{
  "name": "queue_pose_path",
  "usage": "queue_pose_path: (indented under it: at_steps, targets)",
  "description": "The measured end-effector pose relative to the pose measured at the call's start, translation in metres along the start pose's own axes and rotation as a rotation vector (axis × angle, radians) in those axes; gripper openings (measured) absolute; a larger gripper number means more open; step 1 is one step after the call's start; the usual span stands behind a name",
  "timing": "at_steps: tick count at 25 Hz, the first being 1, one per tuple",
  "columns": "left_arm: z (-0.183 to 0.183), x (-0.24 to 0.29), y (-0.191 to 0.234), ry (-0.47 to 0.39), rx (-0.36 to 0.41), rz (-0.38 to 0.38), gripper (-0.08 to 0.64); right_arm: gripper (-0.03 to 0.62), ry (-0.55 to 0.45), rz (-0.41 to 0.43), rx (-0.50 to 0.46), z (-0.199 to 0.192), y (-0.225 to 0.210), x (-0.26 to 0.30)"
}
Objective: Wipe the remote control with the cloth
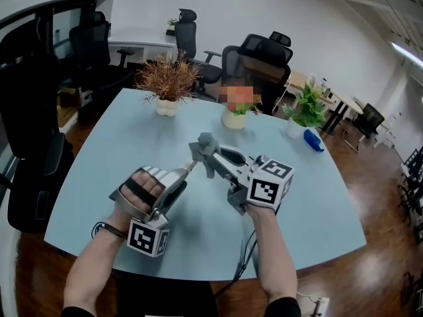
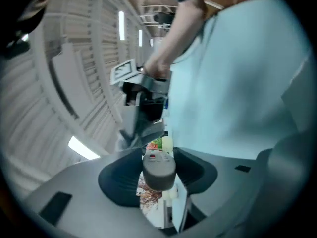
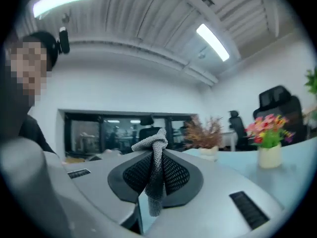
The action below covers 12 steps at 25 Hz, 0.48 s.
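My left gripper (image 1: 184,178) is held at the lower left over the pale blue table (image 1: 92,177), pointing up and to the right. It is shut on a grey remote control (image 2: 158,168), whose end shows red buttons between the dark pads of that gripper (image 2: 158,178). In the head view only the remote's tip (image 1: 191,168) shows. My right gripper (image 1: 215,159) comes in from the right and is shut on a grey knitted cloth (image 1: 205,146). The cloth (image 3: 151,147) bunches above the right gripper's (image 3: 155,176) pads and hangs down between them. Cloth (image 2: 130,135) and remote tip are close together.
Along the table's far side stand a dried brown plant (image 1: 166,83), a pot of flowers (image 1: 234,117) and a green plant (image 1: 304,109), with a blue object (image 1: 313,140) beside the last. Black office chairs (image 1: 264,55) stand behind the table.
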<state>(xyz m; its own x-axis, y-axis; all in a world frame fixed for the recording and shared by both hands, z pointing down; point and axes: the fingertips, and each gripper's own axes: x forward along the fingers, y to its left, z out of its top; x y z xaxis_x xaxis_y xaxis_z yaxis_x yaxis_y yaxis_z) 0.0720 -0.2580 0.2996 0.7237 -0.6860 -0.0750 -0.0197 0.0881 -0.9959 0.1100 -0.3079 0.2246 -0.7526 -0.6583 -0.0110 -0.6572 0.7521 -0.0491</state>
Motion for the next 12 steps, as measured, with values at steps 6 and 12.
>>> queue_pose_path:
  at_steps: [6,12]
  targets:
    - [0.035,0.0,-0.028,-0.066,0.134,-0.081,0.199,0.026,0.303,0.045,-0.035,-0.048,0.023,0.012]
    - [0.042,0.001,-0.043,-0.172,-0.196,-0.241,0.199,0.025,0.525,-0.315,-0.184,-0.085,-0.078,-0.038]
